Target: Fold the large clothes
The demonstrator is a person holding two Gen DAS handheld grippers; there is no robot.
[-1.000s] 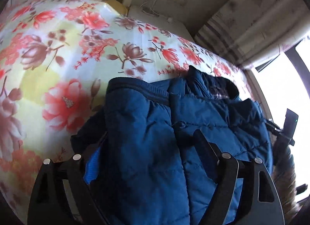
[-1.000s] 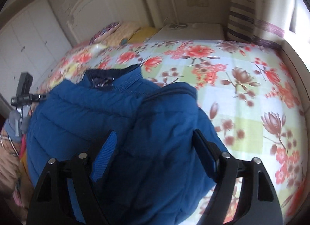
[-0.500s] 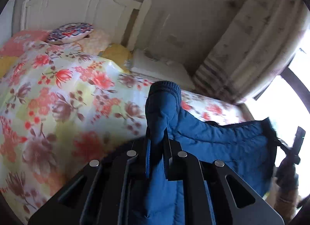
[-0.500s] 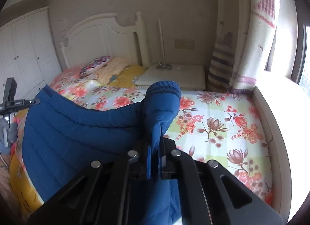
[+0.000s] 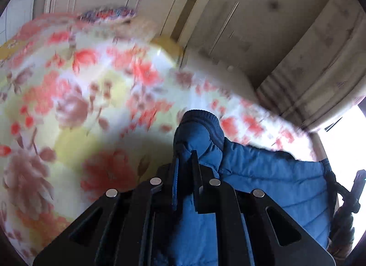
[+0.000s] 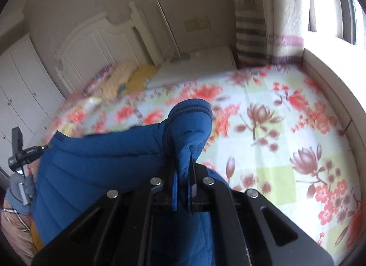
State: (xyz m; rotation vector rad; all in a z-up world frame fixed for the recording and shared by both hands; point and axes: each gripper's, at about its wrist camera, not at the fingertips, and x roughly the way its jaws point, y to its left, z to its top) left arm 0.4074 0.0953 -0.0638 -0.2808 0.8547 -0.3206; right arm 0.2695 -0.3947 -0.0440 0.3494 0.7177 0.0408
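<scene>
Bedroom: a bed with a floral sheet fills mid-frame in both views, headboard and curtain behind. The jacket, blue and quilted, hangs above the sheet, spanning lower left in the right view and lower right in the left view. It looks soft, bulky and light; its shell may slip, so the ribbed cuffs are the surest holds. The left gripper is clamped on one cuff, the right gripper on the other. Both point forward and downward, jacket slung between.
</scene>
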